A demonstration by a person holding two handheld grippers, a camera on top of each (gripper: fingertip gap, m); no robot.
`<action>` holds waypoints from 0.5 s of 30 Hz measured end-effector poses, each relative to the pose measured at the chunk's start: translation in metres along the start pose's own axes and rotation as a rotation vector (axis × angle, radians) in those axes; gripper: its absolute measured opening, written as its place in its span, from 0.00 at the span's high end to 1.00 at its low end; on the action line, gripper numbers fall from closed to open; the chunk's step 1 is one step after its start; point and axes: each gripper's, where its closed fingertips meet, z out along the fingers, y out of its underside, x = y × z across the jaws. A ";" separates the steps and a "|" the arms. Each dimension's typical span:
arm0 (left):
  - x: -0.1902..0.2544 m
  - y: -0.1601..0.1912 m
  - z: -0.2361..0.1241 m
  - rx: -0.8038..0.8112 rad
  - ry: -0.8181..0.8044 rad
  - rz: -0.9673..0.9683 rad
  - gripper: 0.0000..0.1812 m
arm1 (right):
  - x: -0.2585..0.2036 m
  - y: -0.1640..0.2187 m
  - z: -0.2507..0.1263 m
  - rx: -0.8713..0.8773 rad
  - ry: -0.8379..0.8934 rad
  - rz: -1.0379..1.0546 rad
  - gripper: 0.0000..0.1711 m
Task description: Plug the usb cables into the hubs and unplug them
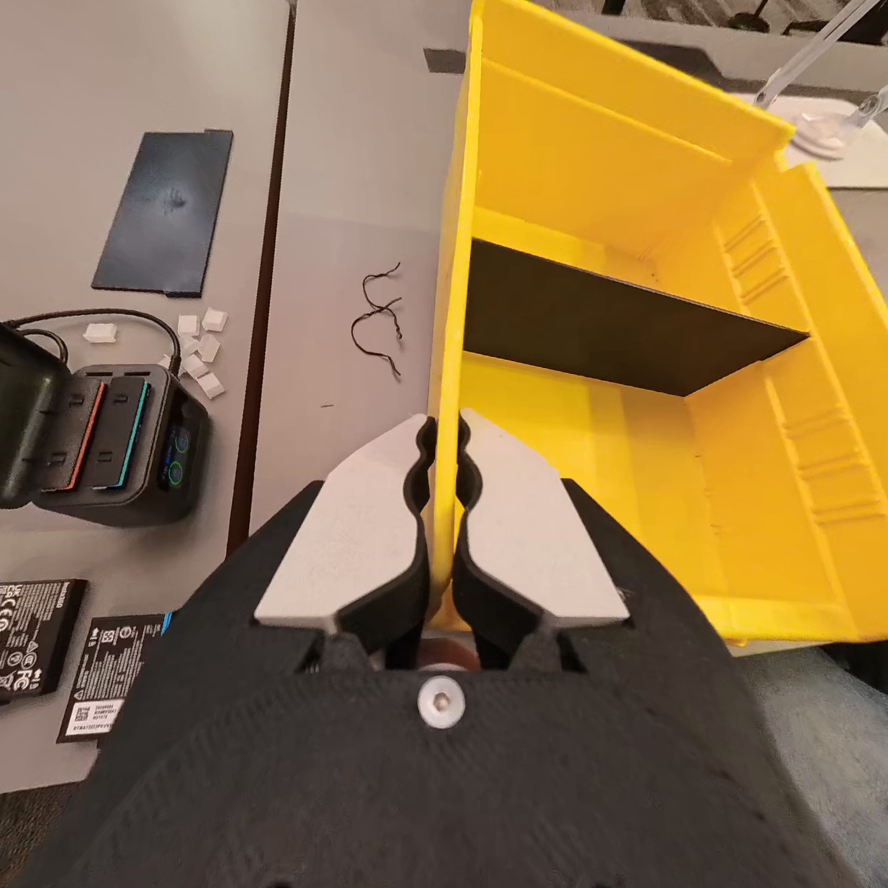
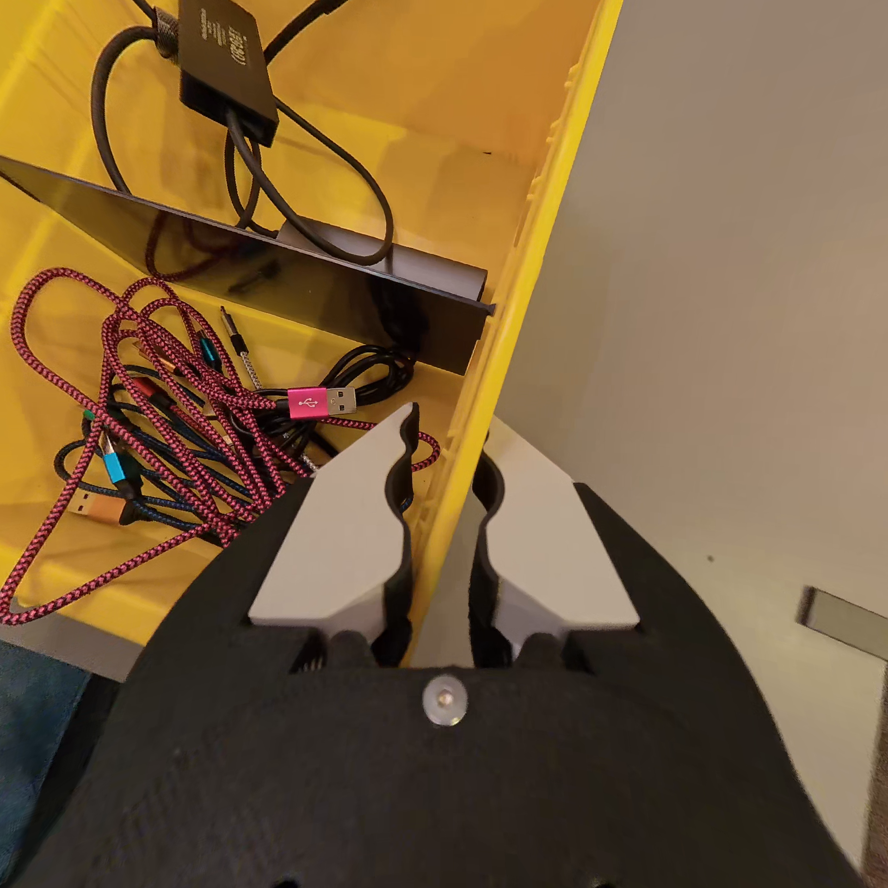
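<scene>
A yellow bin [image 1: 600, 168] with a black divider [image 1: 624, 326] stands on the grey table. My left gripper [image 1: 447, 423] is shut on its left wall. My right gripper [image 2: 451, 423] straddles the bin's right wall [image 2: 543, 192], skewed, with the jaws closed against it. In the right wrist view, the near compartment holds a tangle of braided USB cables [image 2: 158, 432], with a pink USB plug [image 2: 319, 402] on top. Beyond the divider [image 2: 336, 298] lie a black hub [image 2: 223, 67] with dark cords and a grey hub [image 2: 432, 269]. No cables or hubs show in the left wrist view.
Left of the bin lie a black battery charger [image 1: 129, 442], small white caps [image 1: 202, 351], a black card [image 1: 163, 211], two batteries [image 1: 33, 639] and a black thread [image 1: 379, 317]. A table seam [image 1: 264, 288] runs beside them. Bare table [image 2: 721, 288] lies right of the bin. The gap from one gripper's tips to the other's is roughly 90 centimetres. The left tips stand about 15 centimetres off the black battery charger [image 1: 129, 442].
</scene>
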 end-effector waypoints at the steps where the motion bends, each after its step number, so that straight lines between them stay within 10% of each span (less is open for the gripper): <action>1: 0.000 -0.001 -0.001 0.012 0.002 -0.009 0.97 | -0.008 -0.004 0.003 0.007 -0.007 0.005 0.90; 15: 0.015 -0.043 -0.030 0.186 0.024 -0.096 0.97 | -0.209 -0.064 0.057 0.089 -0.182 -0.029 0.78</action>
